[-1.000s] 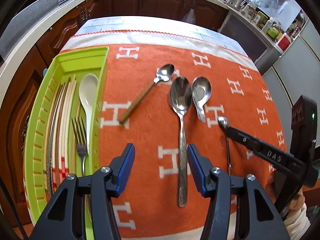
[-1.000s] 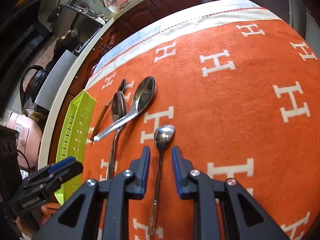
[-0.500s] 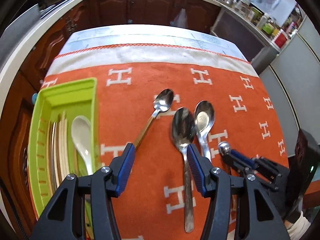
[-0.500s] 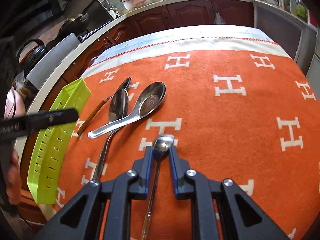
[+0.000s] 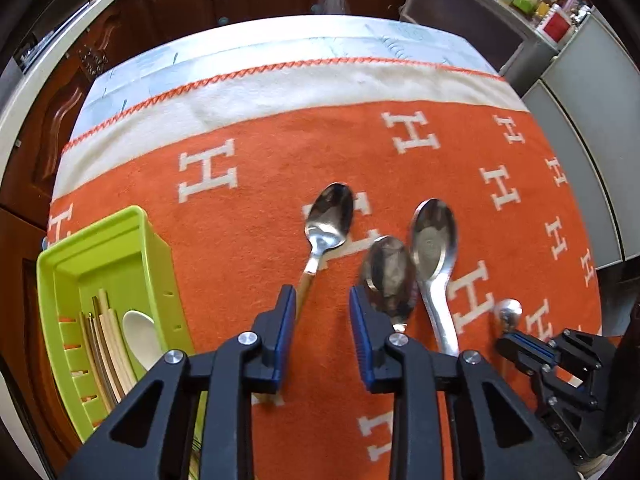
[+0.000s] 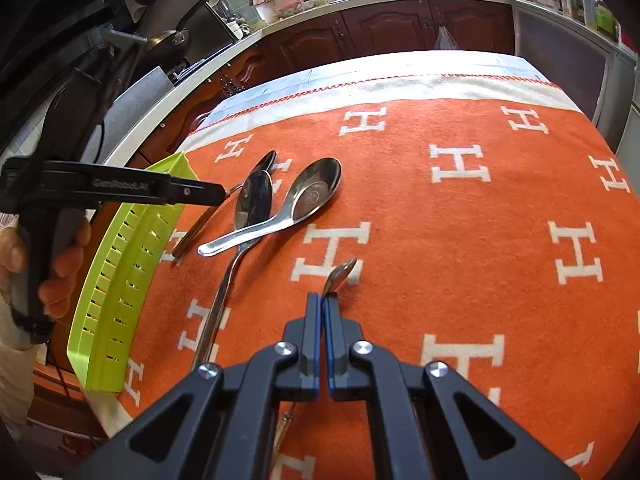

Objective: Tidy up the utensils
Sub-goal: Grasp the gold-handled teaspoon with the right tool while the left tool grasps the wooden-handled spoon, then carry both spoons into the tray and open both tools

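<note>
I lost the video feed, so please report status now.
Right claw shut on small spoon. Left claw closing, nothing gripped, above wood-handled spoon. Three spoons outside tray.

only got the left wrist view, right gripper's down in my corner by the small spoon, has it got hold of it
Observer: Yes. In the right wrist view the right gripper is shut on the neck of the small spoon.
Operator: is its bowl lying flat
Observer: No. The bowl is turned on edge and sticks out past the fingertips.
Operator: my own fingers hide the long spoon's handle, anything on it
Observer: The soup spoon has its handle lying across the long spoon just below that spoon's bowl. The rest of the long handle lies bare on the orange cloth.
</note>
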Available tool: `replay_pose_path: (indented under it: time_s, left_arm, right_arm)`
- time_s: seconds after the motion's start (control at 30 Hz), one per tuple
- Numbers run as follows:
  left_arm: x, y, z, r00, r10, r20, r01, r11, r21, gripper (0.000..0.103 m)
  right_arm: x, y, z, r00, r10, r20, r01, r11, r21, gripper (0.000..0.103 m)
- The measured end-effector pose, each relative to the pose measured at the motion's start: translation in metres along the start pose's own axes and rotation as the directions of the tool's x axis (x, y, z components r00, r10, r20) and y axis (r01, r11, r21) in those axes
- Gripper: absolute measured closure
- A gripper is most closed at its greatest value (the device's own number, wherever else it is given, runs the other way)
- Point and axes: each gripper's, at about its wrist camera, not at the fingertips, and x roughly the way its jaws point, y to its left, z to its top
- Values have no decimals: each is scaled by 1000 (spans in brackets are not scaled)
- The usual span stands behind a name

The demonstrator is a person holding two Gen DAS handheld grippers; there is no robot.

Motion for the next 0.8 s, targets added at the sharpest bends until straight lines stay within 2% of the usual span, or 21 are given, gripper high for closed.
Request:
replay_pose_path:
  time_s: [0.23,0.47,0.5,0.53,0.57,0.63,0.8]
  left_arm:
    - [17,10,-1,999,11,-43,-12,1000,-21,77]
    - [19,4,0,998,62,-13,-62,998,-3,78]
    - [19,2,1,997,77,-7,-77,997,4,80]
    - [20,0,2,996,92,-1,-92,996,5,92]
    - [19,-1,2,995,99,5,-99,995,8,94]
    - [19,-1,1,997,83,3,-83,997,-3,99]
    - [5,7,-10,1000,-13,23,15,996,-87,99]
  right_arm:
    - [5,-3,-1,1000,18,-13,-18,1000,16,102]
    - [6,-5,-1,1000,27,-12,-26,999,21,102]
    - [6,-5,-1,1000,27,-13,-26,999,21,102]
    - [6,-5,-1,1000,27,-13,-27,999,24,102]
    - [6,-5,-1,999,30,-13,-29,999,26,102]
    - [6,-6,-1,999,35,-14,-34,999,30,102]
    - [6,-8,-1,999,41,-13,-40,998,48,102]
